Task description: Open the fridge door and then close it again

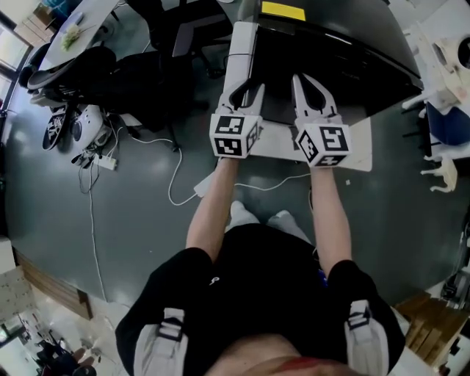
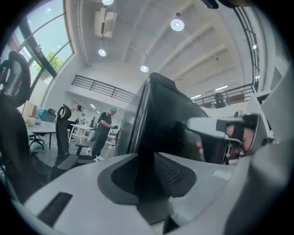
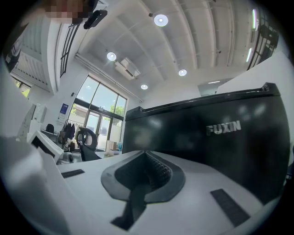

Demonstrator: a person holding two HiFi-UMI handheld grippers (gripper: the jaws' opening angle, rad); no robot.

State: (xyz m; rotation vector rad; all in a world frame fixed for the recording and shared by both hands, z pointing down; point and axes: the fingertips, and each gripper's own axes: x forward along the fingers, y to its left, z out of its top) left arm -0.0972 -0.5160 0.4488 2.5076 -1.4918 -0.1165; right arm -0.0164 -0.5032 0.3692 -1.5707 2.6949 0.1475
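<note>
Fridge: black, straight ahead of the person, standing on a white board; a yellow label sat at its top.
Door: the dark front face with pale lettering; it looked shut or at most barely ajar.
Left gripper: was at the fridge's left front corner. In its own view the dark door edge ran down between the pads, so the jaws appeared clamped on that edge.
Right gripper: was just beside the left one and faced the door without touching it. Its jaws were together, with only a thin slit between the pads and nothing held.
Step in hand: probably the start of the opening, with the grip on the edge taken and the swing not yet made. The end of the closing would have looked much the same, so this was a guess.
Next move: if opening, it called for a steady pull on the clamped edge, outward along the door's arc. The left jaws would have had to stay firm so the thin edge did not slip, and the right gripper would have had to stay out of the door's path.
Hidden or unclear:
- No view showed the hinge side or any handle.
- The fridge's right part was cut off at the top of the head view.
- The seam between door and body was lost in the black surface.
- How deep the edge sat between the left pads could not be made out.
</note>
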